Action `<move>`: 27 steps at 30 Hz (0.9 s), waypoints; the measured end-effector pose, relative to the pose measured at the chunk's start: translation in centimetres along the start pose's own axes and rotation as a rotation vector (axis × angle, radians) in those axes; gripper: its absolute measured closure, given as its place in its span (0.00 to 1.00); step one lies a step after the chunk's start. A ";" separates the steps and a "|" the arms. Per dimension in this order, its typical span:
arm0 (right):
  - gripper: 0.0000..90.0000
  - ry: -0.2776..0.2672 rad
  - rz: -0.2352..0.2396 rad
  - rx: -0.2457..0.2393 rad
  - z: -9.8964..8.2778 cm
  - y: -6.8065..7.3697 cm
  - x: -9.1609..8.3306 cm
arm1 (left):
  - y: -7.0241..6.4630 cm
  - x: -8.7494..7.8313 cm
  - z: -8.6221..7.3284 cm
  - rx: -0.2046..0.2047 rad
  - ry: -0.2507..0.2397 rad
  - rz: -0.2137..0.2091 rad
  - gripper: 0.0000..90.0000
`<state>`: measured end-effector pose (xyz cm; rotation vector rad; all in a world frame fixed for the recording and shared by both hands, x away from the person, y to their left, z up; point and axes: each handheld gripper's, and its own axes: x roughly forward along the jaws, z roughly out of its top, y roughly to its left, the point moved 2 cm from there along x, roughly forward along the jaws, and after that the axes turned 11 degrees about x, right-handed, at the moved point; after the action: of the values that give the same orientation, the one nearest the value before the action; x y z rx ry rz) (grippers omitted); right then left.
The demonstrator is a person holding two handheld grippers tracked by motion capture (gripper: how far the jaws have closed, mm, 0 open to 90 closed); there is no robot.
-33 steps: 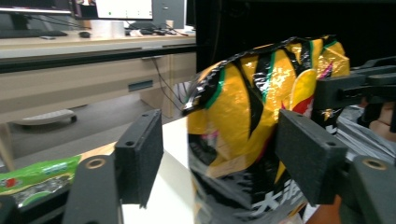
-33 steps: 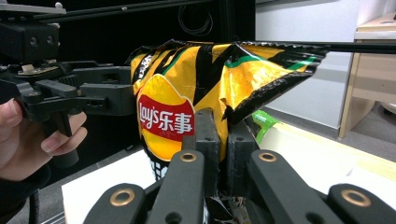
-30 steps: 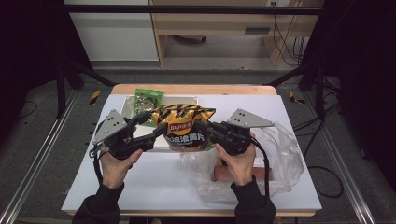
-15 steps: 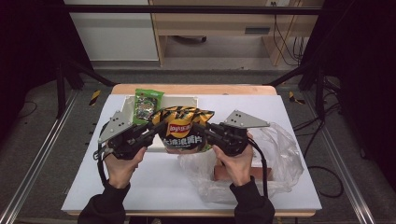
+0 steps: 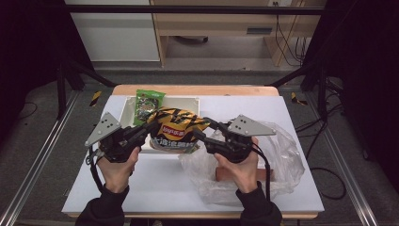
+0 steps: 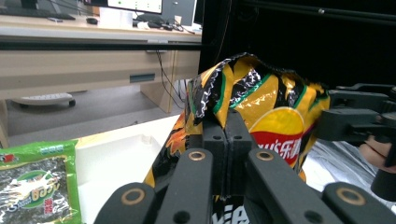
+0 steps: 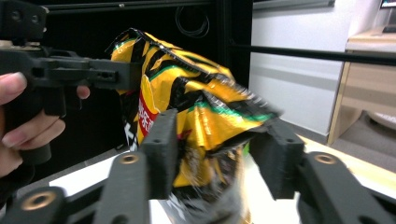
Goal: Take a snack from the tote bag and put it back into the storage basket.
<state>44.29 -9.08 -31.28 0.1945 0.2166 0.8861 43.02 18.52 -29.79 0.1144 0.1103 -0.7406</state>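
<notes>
Above the white tray at the middle of the table, the yellow-and-black chip bag hangs between both tools. The left gripper has just clenched tight on the bag's crimped edge. The right gripper has just been loosening, its jaws now standing apart around the bag's other side. A green seaweed packet leans in the tray

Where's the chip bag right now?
In the high view the chip bag is at table centre, over the white tray, between the left gripper and right gripper, with the green packet behind-left.
</notes>
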 end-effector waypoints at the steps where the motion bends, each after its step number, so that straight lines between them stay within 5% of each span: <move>1: 0.50 -0.006 -0.013 -0.012 0.0 0.0 -0.4 | 0.1 -0.4 0.2 -0.002 -0.012 0.003 1.00; 7: 0.38 -0.010 -0.103 -0.035 -1.0 -1.4 -3.2 | 0.9 -1.2 1.0 -0.023 -0.057 0.011 1.00; 19: 0.35 0.004 -0.241 0.003 -3.3 -5.3 -9.6 | 2.0 -1.5 2.2 -0.045 -0.098 0.045 1.00; 27: 0.33 0.011 -0.300 0.033 -4.7 -7.1 -11.4 | 2.8 -0.5 2.9 -0.055 -0.101 0.071 1.00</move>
<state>41.26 -22.01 -36.43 0.1824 0.2634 0.5860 44.72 20.46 -26.70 0.0282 0.0302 -0.6711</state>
